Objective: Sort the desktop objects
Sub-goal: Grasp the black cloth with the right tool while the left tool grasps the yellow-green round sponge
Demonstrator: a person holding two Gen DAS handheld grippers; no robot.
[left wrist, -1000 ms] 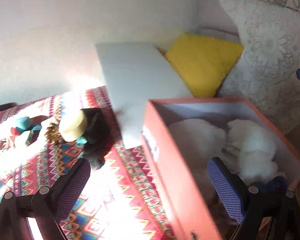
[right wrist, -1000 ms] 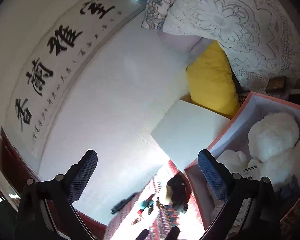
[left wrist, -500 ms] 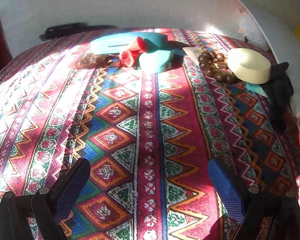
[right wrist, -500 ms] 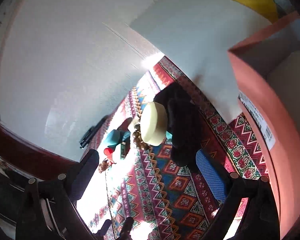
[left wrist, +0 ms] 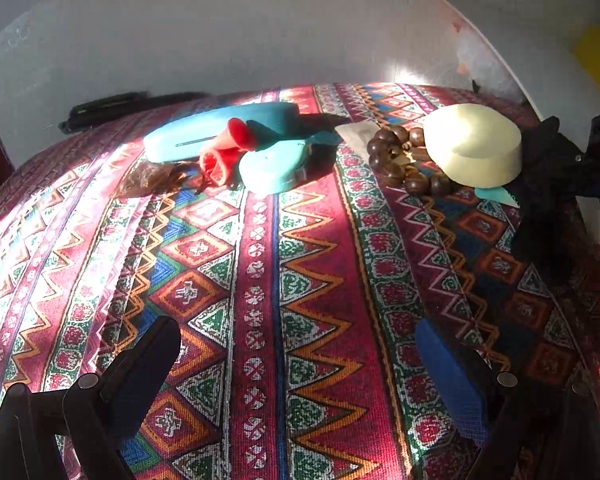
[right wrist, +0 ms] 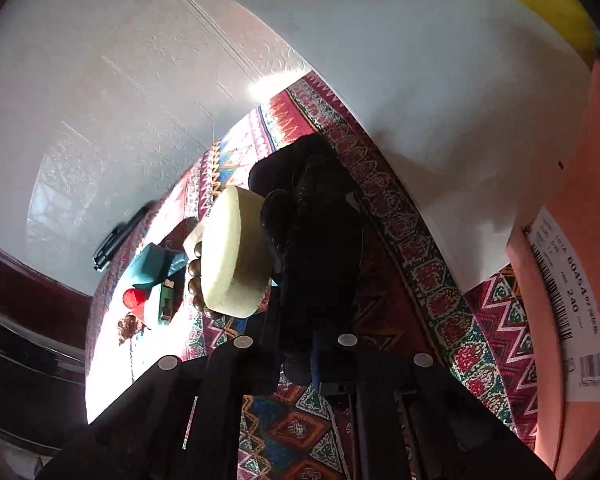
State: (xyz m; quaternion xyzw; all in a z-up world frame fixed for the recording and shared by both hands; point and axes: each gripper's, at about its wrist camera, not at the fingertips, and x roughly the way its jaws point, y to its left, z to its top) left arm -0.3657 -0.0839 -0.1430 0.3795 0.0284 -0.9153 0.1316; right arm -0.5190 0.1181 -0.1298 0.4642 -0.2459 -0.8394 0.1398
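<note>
On the tablecloth (left wrist: 300,280) we see a row of things near the far edge. At the left lies a case (left wrist: 220,136), and in front of it a cap (left wrist: 228,152) and a small box (left wrist: 272,166), touching each other. To the right lies a string of beads (left wrist: 400,160), and just beside it a round block (left wrist: 474,144). A cloth (right wrist: 320,240) lies right of the block, touching it. Further right stands a box (right wrist: 572,240), with a board (right wrist: 440,100) behind the cloth.
</note>
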